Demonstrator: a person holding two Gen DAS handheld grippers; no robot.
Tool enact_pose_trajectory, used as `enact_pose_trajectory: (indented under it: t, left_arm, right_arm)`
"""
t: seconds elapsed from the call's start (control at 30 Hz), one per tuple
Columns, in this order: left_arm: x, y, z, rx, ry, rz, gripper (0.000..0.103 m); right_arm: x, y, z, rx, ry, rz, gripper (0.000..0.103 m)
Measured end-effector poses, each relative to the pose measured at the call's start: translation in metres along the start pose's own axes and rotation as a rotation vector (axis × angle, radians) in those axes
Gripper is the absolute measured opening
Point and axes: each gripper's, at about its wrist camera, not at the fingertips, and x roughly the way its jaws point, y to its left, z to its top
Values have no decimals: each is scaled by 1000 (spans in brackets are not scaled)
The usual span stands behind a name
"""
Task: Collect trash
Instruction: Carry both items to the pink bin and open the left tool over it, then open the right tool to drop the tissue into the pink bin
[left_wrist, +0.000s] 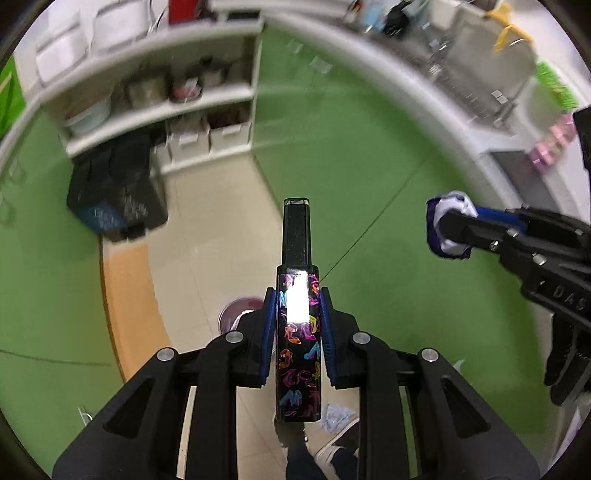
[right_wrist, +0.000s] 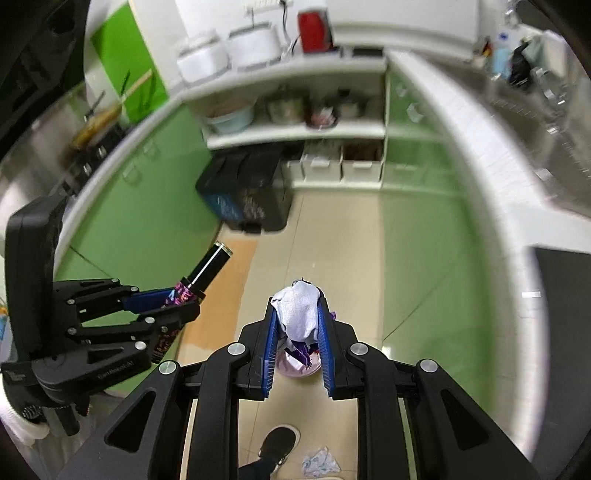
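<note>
My left gripper (left_wrist: 297, 299) is shut on a tall black bottle (left_wrist: 297, 332) printed with bright shoe shapes, its black cap pointing away from me. The same bottle (right_wrist: 207, 275) and left gripper (right_wrist: 184, 299) show at the left of the right wrist view. My right gripper (right_wrist: 295, 310) is shut on a crumpled white and purple wrapper (right_wrist: 297, 314). That wrapper (left_wrist: 445, 225) and right gripper (left_wrist: 452, 230) appear at the right in the left wrist view. A small pink bin (left_wrist: 238, 314) sits on the floor below both grippers, mostly hidden. The bin (right_wrist: 295, 367) shows under the wrapper.
A black pedal bin (right_wrist: 247, 188) stands by white shelves (right_wrist: 295, 131) holding pots. Green cabinets (right_wrist: 147, 206) and a white counter (right_wrist: 480, 155) line both sides. A crumpled paper scrap (right_wrist: 319, 461) lies on the tile floor beside a person's shoe (right_wrist: 279, 445). An orange mat (left_wrist: 129, 302) lies left.
</note>
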Motion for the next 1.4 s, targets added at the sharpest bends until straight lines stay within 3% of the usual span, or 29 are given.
enact_pose_trajectory:
  t: [0.17,0.37,0.4,0.43,0.5,0.63,1.03,1.33,1.4]
  left_arm:
    - [95,47,-28,-51,91,-17,22]
    - [170,84,-49,-97,129,-30,24]
    - [181,90,-52,-104,132,-33,36]
    - [186,94,-52,-107,129,-29,63]
    - [193,101,-54,-122,114,-50,87]
    - [200,110,-56,-139,125,-51,100]
    - [170,140,-56,-163,90,8,100]
    - [168,177,-82,-241,81,32,100]
    - [169,182,-89,-257,86,36,100]
  right_arm:
    - [86,3,-18,4,80,3,20]
    - [157,-2,-44,6,146,3,20]
    - [165,-3,-47,8,152,4,20]
    - [175,-3,-49,11,159,5,20]
    - [189,-2,-53,16,168,4,20]
    - [201,-2,-55,29,179,7,20]
    - [229,20,-47,0,219,49,20]
    - [293,37,-57,-20,289,87,20]
    - [305,39,-60,-26,299,86,24]
